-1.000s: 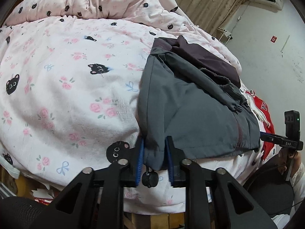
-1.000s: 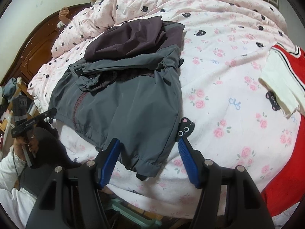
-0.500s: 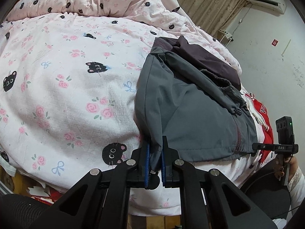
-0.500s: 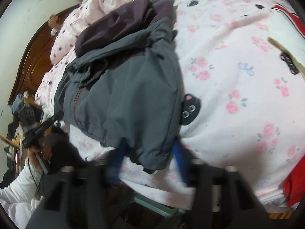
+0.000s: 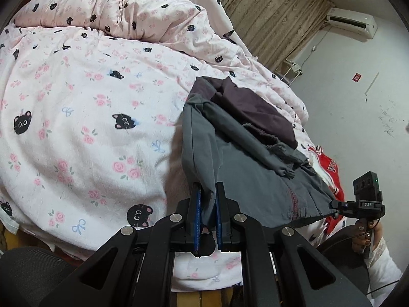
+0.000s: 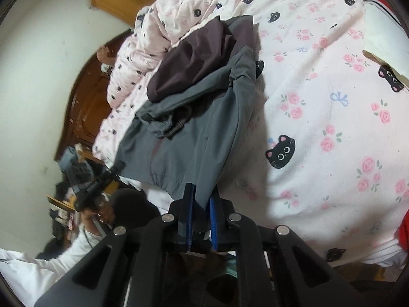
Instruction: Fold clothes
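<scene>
A grey jacket (image 5: 245,168) with a dark purple hood (image 5: 255,107) lies on the bed, its hem at the near edge. My left gripper (image 5: 207,192) is shut on the hem's left corner. My right gripper (image 6: 202,199) is shut on the hem's other corner; the jacket (image 6: 194,138) and its hood (image 6: 194,61) stretch away from it. Both corners are lifted off the bed. The right gripper also shows in the left wrist view (image 5: 334,204), and the left gripper in the right wrist view (image 6: 116,166).
The bed carries a pink sheet (image 5: 84,128) with cats and roses and a bunched duvet (image 5: 143,12) at the back. A red and white garment (image 5: 329,163) lies beyond the jacket. A wooden headboard (image 6: 84,107) and a black chair (image 5: 28,273) stand nearby.
Both grippers closed on the jacket's hem corners and lifted them off the bed. The right gripper, open a second ago, moved in onto the corner and tilted.
</scene>
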The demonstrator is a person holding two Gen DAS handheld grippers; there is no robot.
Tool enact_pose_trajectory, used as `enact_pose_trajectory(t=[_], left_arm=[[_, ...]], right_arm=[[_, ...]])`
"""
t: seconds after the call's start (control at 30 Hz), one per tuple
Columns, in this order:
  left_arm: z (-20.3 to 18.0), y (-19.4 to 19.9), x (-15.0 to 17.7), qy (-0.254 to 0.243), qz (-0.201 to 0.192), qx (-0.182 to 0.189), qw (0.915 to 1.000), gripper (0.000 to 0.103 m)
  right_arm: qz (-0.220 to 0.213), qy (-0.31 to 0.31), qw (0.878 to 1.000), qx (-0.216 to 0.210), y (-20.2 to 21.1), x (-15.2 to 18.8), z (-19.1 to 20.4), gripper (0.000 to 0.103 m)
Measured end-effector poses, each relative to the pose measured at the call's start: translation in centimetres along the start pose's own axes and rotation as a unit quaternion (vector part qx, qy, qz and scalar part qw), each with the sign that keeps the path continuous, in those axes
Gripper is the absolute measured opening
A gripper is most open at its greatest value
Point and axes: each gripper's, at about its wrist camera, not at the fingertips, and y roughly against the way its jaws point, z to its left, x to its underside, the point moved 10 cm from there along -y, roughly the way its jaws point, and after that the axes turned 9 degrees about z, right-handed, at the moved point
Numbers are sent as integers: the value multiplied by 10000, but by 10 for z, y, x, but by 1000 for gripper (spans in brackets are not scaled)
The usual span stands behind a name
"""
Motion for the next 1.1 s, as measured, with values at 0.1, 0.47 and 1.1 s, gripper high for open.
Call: enact_pose_trajectory(t=[0.1, 0.47, 1.1], left_arm=[[-2, 0, -4, 22, 10, 29, 10000, 8], [-7, -15, -3, -110, 326, -332, 9989, 5], [-28, -11, -162, 49, -41, -453, 9990, 5]], right_arm=[[-141, -127, 9993, -332, 12, -6, 0, 10], [-122, -119, 9998, -142, 9, -9, -2, 9], [-705, -416, 9925, -905, 65, -133, 32, 8]])
